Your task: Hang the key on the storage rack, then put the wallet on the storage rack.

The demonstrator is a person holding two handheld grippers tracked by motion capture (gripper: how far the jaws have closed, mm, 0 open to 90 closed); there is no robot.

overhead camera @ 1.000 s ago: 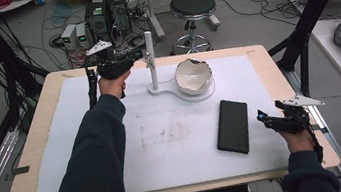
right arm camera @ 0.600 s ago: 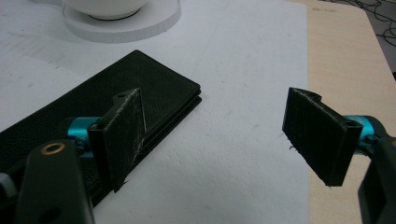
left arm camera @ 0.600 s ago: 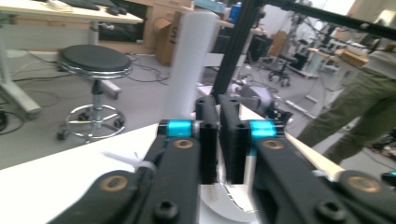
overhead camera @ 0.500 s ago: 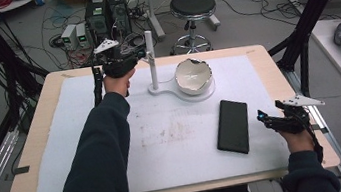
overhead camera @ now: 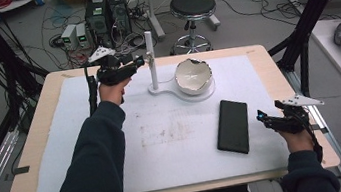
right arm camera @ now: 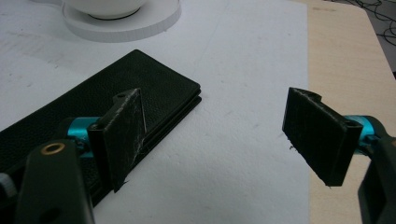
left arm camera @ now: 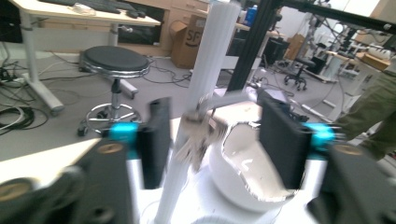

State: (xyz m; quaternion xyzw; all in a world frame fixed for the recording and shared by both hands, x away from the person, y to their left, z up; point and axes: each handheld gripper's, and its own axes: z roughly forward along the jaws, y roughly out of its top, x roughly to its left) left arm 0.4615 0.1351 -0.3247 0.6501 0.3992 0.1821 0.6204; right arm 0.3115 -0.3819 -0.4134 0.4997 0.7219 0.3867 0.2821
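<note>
High view: left gripper [overhead camera: 139, 60] is held up at the white post [overhead camera: 151, 58] of the stand [overhead camera: 167, 89], jaws level with its upper part. The bowl [overhead camera: 194, 75] sits on the stand's round base, just right of the post. Right gripper [overhead camera: 261, 116] is parked near the table's right edge, just right of the black case [overhead camera: 233, 125], not touching it.

Left gripper view: jaws have just been opening and stand apart either side of the post [left arm camera: 205, 93]. A blurred bunch, probably keys [left arm camera: 198, 130], is seen on the post's peg between the jaws; no pad contact can be made out. Risk: if the bunch is not seated, it could slip off into the bowl [left arm camera: 243, 172]. A jaw clipping the post on pull-back could rock the stand.

Right gripper view: jaws wide apart, nothing between them; the case [right arm camera: 154, 93] lies under the left jaw. Low risk here unless it gets nudged.
</note>
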